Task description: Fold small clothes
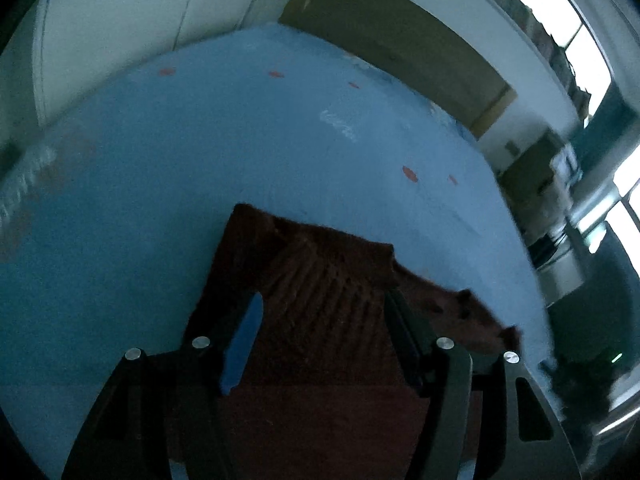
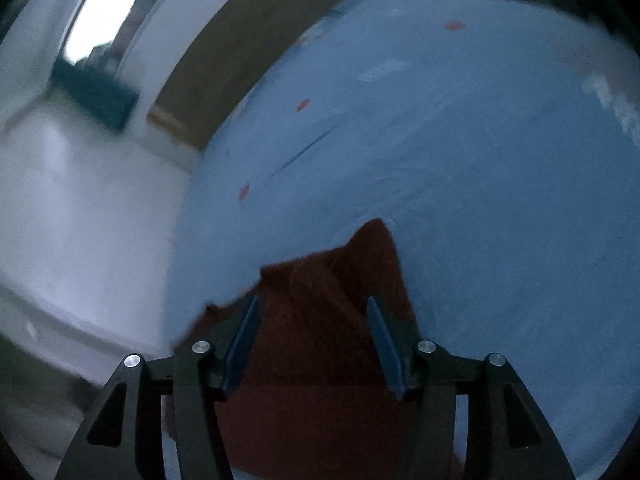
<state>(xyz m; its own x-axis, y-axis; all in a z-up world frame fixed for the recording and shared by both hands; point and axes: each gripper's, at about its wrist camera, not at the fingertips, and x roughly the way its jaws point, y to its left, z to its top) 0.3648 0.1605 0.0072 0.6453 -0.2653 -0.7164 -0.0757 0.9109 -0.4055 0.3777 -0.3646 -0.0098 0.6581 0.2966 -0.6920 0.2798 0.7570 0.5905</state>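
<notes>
Left wrist view shows the left gripper (image 1: 322, 308) with its black fingers spread wide, a blue pad (image 1: 242, 344) showing on the inner face of one finger. Between and beneath the fingers lies a dark reddish-brown knitted garment (image 1: 320, 272), ribbed across its middle, spread on a blue sheet (image 1: 240, 140) scattered with small red dots. The fingers hang over the cloth with nothing pinched between them; whether the tips touch the fabric is hard to say in the dim, blurred light. A brown wooden board (image 1: 400, 40) stands against the white wall (image 1: 120, 12) past the far edge of the sheet.

Right wrist view shows the right gripper (image 2: 314, 308) also parted wide, both blue pads (image 2: 244, 344) facing inward across the gap. The same reddish-brown garment (image 2: 340, 280) lies under and ahead of it on the blue sheet (image 2: 480, 160), one corner peaking away from the fingers. Nothing is gripped here either. Off the sheet's edge is a pale floor (image 2: 80, 220), heavily blurred.
</notes>
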